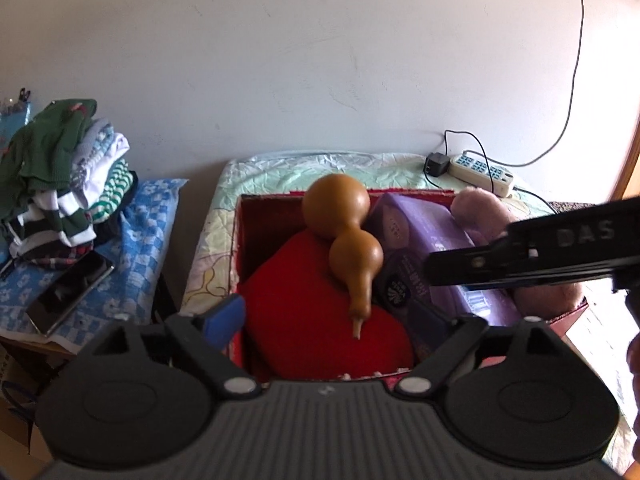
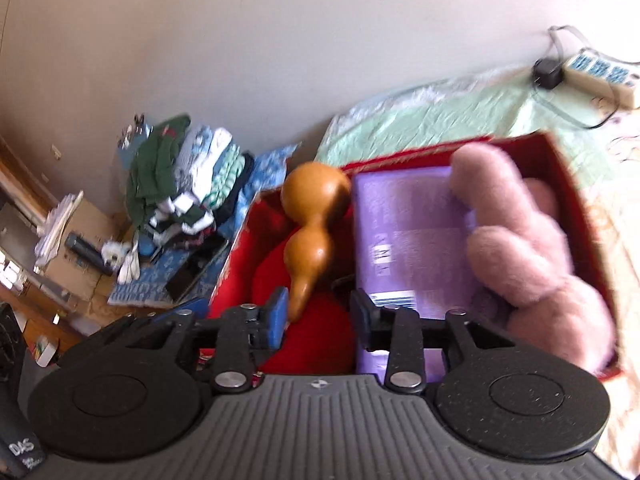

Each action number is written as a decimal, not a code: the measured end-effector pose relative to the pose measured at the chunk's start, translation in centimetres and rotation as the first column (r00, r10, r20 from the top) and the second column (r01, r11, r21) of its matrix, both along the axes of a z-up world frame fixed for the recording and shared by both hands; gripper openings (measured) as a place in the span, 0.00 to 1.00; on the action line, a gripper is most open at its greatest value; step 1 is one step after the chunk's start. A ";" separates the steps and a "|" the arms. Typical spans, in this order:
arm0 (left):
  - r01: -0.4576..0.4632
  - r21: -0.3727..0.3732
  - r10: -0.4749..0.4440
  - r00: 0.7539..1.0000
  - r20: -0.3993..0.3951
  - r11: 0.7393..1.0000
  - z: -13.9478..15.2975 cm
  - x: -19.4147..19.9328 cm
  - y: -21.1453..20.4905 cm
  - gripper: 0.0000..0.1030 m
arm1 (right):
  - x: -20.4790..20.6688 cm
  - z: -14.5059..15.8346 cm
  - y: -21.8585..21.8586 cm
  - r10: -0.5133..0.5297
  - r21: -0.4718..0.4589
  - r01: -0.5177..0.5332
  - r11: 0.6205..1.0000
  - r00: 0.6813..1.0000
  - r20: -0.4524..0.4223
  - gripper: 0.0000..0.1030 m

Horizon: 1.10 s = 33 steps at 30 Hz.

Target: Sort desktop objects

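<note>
Left wrist view: the red box (image 1: 240, 240) holds a gourd (image 1: 344, 236) lying on a red cushion (image 1: 312, 320), with a purple pack (image 1: 416, 248) and pink plush toy (image 1: 480, 212) to the gourd's right, apparently gathered as sorted items. The left gripper (image 1: 332, 320) gapes wide, empty.

Right wrist view: the right gripper (image 2: 320, 312) stands partly open beside the gourd's (image 2: 312, 216) stem, gripping nothing.

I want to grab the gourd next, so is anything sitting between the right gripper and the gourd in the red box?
Nothing visible blocks it. The right gripper has open jaws just short of the gourd, whose narrow tip points toward them. The purple pack lies beside it, not across the path.
</note>
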State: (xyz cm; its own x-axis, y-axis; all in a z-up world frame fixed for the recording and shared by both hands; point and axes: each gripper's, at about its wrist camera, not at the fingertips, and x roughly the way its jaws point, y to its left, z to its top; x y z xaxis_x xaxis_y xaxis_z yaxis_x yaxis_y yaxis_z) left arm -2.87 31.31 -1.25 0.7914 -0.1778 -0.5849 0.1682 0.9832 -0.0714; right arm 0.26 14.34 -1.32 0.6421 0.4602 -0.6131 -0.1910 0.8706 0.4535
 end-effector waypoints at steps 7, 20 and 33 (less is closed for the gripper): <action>-0.070 0.030 0.070 0.997 0.009 0.997 1.7 0.3 -1.3 0.99 | -3.4 1.5 -2.4 -0.188 -0.126 0.206 0.970 0.972 0.139 0.69; -0.250 0.131 0.260 0.964 -0.059 0.959 3.3 0.1 -5.4 0.99 | -6.0 1.6 -6.2 -0.306 -0.264 0.332 0.906 0.943 0.133 0.88; -0.357 0.152 0.382 0.905 -0.188 0.922 2.0 -2.4 -9.6 0.99 | -7.0 1.2 -8.6 -0.135 -0.348 0.157 0.924 0.987 0.087 0.92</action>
